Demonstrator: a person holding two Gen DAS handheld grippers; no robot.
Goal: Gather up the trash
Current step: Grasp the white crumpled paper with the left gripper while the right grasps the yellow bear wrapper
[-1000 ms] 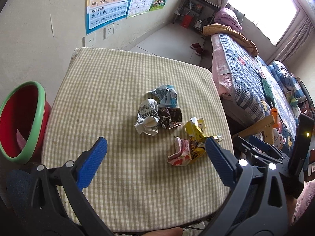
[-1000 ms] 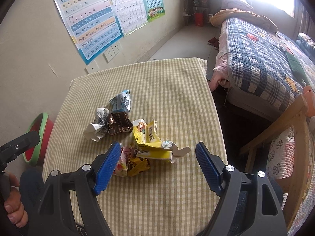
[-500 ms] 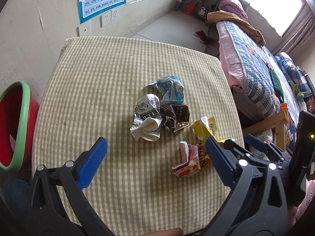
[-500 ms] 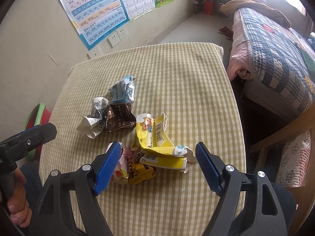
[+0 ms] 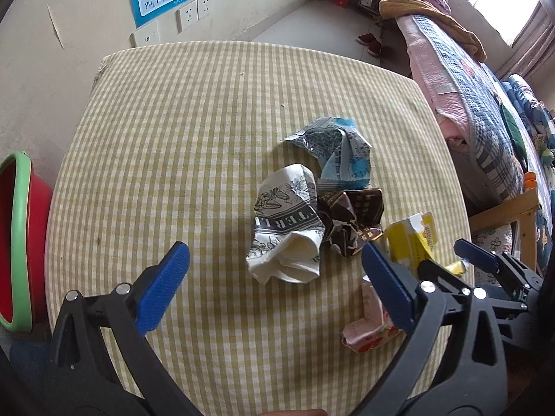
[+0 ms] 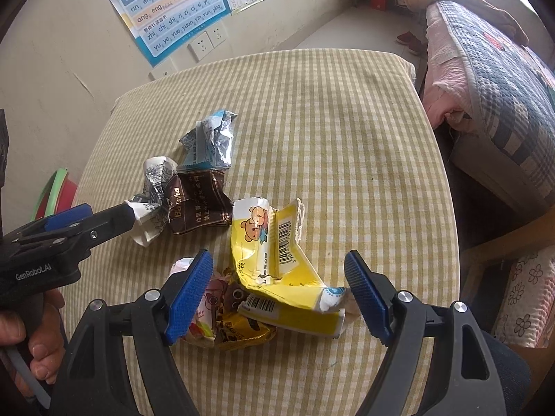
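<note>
Your left tongs (image 5: 274,270) hang spread and empty above the white wrapper (image 5: 288,225) on the checked bench (image 5: 173,138). Your right tongs (image 6: 277,291) are spread too, empty, straddling the yellow carton (image 6: 277,263). The trash lies bunched mid-bench; a red bin (image 5: 17,242) stands at the bench's left.

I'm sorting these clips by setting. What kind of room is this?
Most likely a home bedroom: a quilt-covered bed stands beside the checked table, a phonics poster hangs on the wall, and slippers sit on the floor.
</note>
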